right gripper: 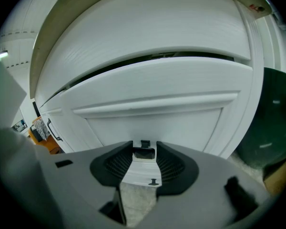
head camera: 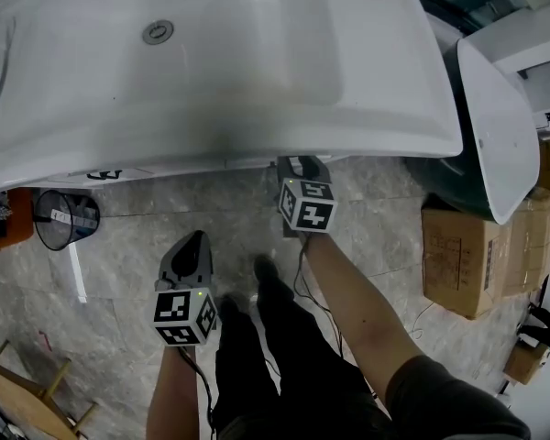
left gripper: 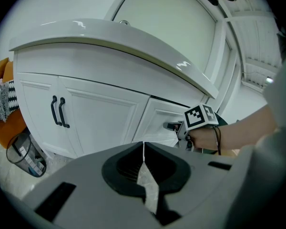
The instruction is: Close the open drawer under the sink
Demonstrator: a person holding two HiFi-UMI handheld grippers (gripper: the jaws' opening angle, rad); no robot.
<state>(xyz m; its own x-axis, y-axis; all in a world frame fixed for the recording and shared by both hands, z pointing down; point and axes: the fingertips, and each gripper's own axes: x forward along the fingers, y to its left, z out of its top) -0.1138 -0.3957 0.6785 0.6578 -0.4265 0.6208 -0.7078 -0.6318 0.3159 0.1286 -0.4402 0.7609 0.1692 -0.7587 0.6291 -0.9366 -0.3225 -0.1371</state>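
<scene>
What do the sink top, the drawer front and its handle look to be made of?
The sink top: glossy white ceramic or cast resin, by its soft highlights. The drawer front: matte white-painted wood or board, with moulded panel edges. The drawer handle: dark, probably metal; too small to be sure.

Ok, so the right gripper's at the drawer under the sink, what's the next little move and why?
Probably push the right gripper a touch further forward. It seems to clasp the handle, and a dark gap shows along the top of the drawer front, so it looks not quite shut.
</scene>
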